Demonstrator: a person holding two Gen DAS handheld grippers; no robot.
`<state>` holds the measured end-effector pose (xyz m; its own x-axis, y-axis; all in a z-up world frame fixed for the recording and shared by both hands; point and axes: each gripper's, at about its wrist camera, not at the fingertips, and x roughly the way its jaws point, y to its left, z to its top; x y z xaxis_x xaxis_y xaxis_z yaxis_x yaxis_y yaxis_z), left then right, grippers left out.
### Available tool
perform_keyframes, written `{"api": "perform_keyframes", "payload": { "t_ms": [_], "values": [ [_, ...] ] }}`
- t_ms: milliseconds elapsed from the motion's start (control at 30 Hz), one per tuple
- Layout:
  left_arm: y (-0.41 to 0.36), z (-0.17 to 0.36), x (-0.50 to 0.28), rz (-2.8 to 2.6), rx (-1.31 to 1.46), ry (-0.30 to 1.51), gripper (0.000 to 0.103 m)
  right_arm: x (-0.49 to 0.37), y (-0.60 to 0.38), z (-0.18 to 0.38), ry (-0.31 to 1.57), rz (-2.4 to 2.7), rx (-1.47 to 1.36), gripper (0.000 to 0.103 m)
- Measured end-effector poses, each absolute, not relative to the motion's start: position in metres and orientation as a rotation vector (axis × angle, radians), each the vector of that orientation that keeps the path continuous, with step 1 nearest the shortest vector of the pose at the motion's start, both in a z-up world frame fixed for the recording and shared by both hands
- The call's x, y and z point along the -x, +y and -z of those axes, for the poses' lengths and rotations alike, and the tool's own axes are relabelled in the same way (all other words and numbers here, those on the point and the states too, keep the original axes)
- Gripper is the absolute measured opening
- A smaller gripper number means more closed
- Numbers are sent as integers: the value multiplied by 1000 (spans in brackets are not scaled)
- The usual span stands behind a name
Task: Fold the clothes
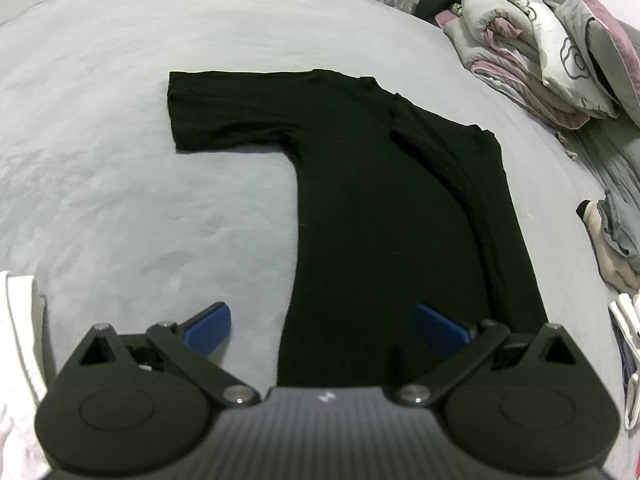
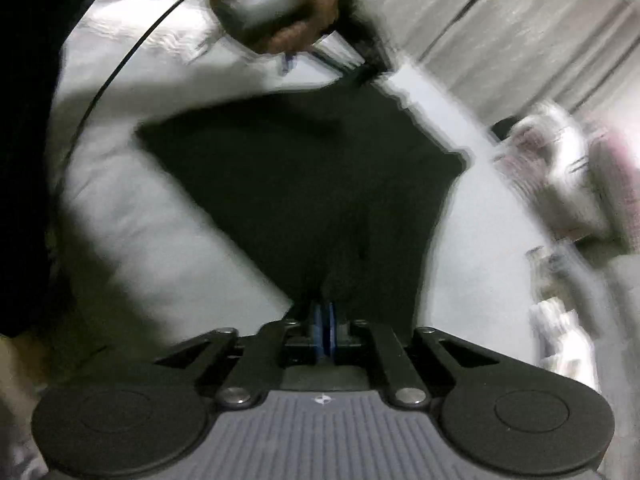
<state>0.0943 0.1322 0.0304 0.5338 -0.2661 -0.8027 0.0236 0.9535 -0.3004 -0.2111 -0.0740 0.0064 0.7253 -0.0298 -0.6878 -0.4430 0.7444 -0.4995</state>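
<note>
Left gripper (image 1: 322, 326) agape (hem of black shirt (image 1: 384, 216))

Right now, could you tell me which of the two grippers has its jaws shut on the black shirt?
The right gripper: its blue pads are pressed together on a bunch of the black shirt. The left gripper hangs wide open above the shirt's hem.

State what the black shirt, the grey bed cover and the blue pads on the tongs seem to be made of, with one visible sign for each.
Black shirt: probably thin knit cloth, matte; it lies limp and flat with soft folds.
Grey bed cover: likely a brushed or plush fabric; its surface shows mottled, fuzzy patches.
Blue pads: possibly rubber or plastic, smooth, with a dull sheen.
</note>
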Motion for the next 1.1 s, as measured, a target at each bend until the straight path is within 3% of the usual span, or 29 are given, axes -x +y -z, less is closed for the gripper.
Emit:
{"api": "perform_keyframes", "payload": {
  "t_ms": [67, 133, 200, 300, 400, 500, 733, 1100],
  "values": [
    [134, -31, -95, 171, 274, 995, 103, 211, -78, -13, 726, -252, 639, 11],
    [134, -31, -96, 172, 279, 997, 103, 208, -94, -30, 727, -306, 473, 26],
    [133, -30, -96, 175, 275, 999, 103, 200, -114, -43, 725, -313, 291, 30],
    [132, -30, -96, 178, 271, 998, 103, 183, -141, -50, 727, -285, 74, 30],
    [133, -31, -97, 174, 276, 994, 103, 159, -149, -37, 729, -234, 62, 29],
    [137, -30, -97, 167, 283, 998, 103, 141, -141, -14, 792, -253, 84, 9],
    [156, -35, -105, 146, 349, 981, 103, 171, -124, -7, 771, -321, 279, 12],
    [230, -37, -132, 0, 577, 930, 103, 159, -100, -17, 758, -428, 134, 19]
  ]
}}
